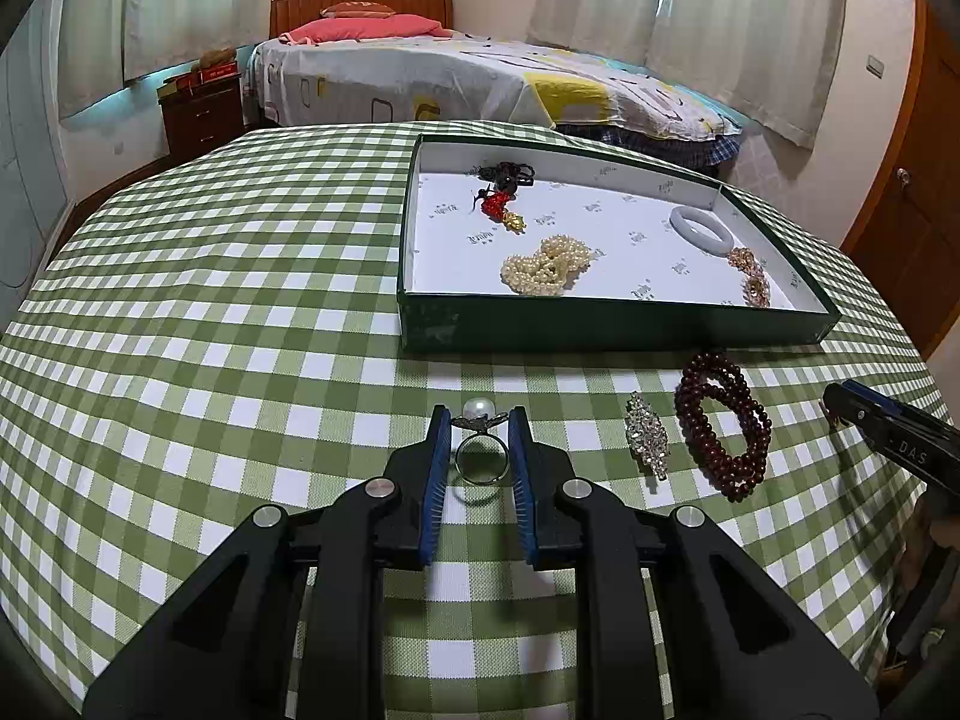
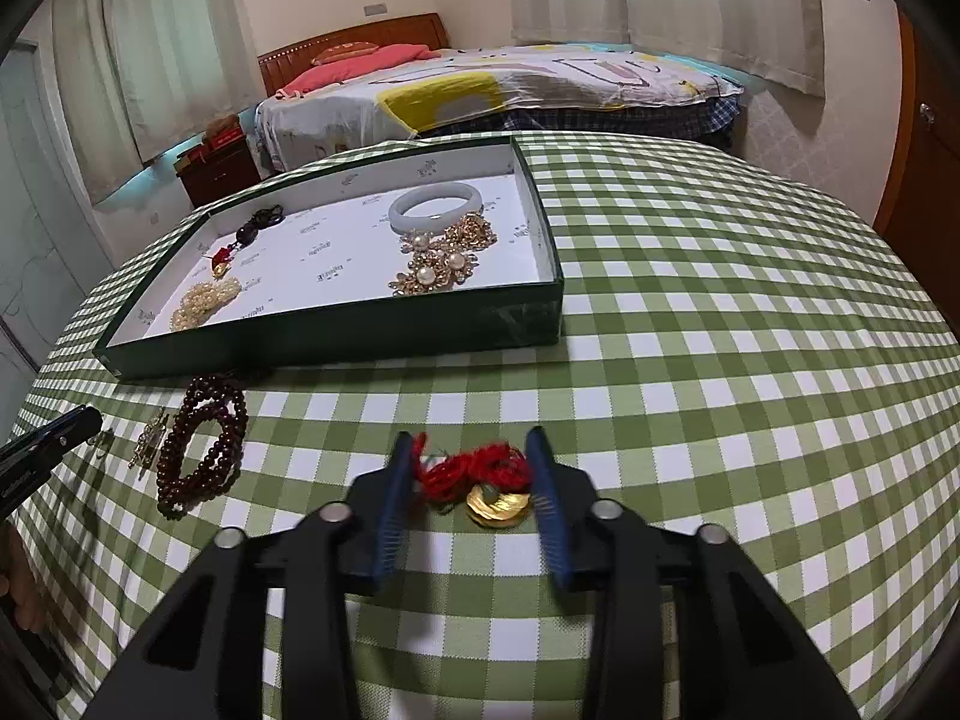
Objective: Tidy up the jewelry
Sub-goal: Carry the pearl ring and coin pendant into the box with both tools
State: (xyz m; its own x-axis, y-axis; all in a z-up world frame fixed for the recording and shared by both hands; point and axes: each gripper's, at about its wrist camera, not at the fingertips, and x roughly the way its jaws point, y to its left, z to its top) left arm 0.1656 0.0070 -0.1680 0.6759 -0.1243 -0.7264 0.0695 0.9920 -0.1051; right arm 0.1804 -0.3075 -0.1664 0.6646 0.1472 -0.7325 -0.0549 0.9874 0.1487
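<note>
Rings slip easily: low in the frame the left gripper (image 1: 479,420) straddles the pearl ring (image 1: 480,447), fingers apart, while the right gripper (image 2: 474,447), equally spread, may snag the red-tasselled charm (image 2: 480,480).

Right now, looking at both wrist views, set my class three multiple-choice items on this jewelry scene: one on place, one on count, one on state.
1. Where does the white jade-like bangle lie?
A in the dark green shallow box
B on the checked cloth
C on the bed

2. How many pieces lie on the cloth between the two tongs?
A one
B two
C four

3. The left tongs are
A open around the pearl-topped silver ring
B holding a necklace
C inside the box

Answers: 1 A, it lies on the box lining. 2 B, the crystal brooch and the dark red bead bracelet. 3 A, gaps show beside the ring.
</note>
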